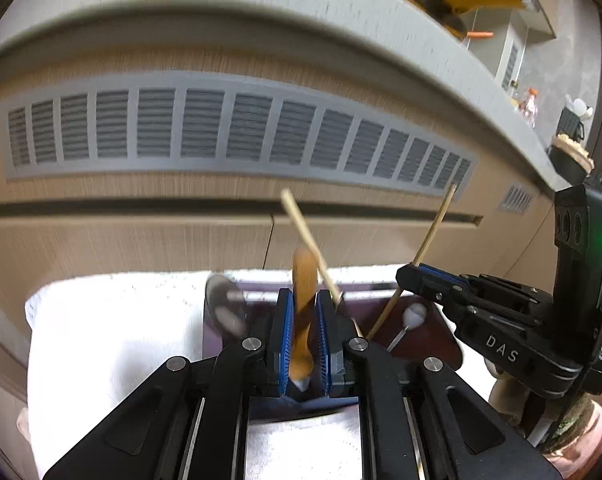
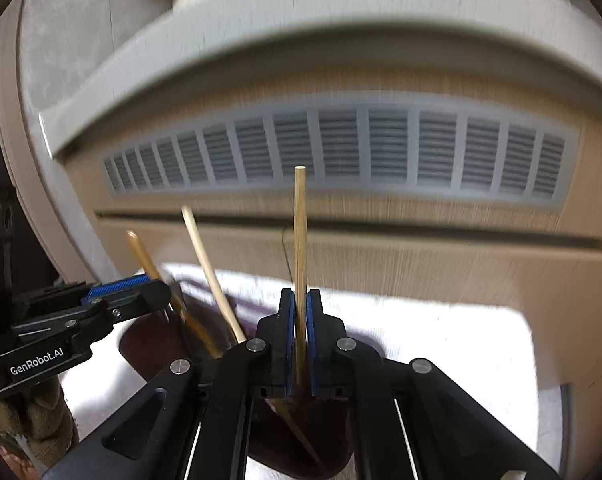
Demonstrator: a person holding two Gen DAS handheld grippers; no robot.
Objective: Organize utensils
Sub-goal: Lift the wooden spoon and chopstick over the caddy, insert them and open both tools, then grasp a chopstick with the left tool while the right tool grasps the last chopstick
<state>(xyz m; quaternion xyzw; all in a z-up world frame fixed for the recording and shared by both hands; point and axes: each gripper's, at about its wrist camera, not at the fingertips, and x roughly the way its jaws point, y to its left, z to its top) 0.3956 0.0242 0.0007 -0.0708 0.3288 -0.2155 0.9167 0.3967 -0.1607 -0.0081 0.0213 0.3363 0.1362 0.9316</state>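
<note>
Right now you are mid-transfer, carrying utensils above the dark tray (image 1: pixel 441 340) on the white towel (image 1: pixel 113 320). Your left gripper (image 1: pixel 304 340) is clamped on an orange-handled utensil (image 1: pixel 303 280), with a pale chopstick (image 1: pixel 307 240) crossing just behind it; whether that one is pinched too, you cannot tell. Your right gripper (image 2: pixel 299 344) is clenched on a bamboo chopstick (image 2: pixel 300 240) standing nearly upright. A spoon (image 1: pixel 221 300) lies at the tray's left end. Both tools tilt downward toward the tray, side by side. Next, probably, lower each piece flat into the tray before letting go.
</note>
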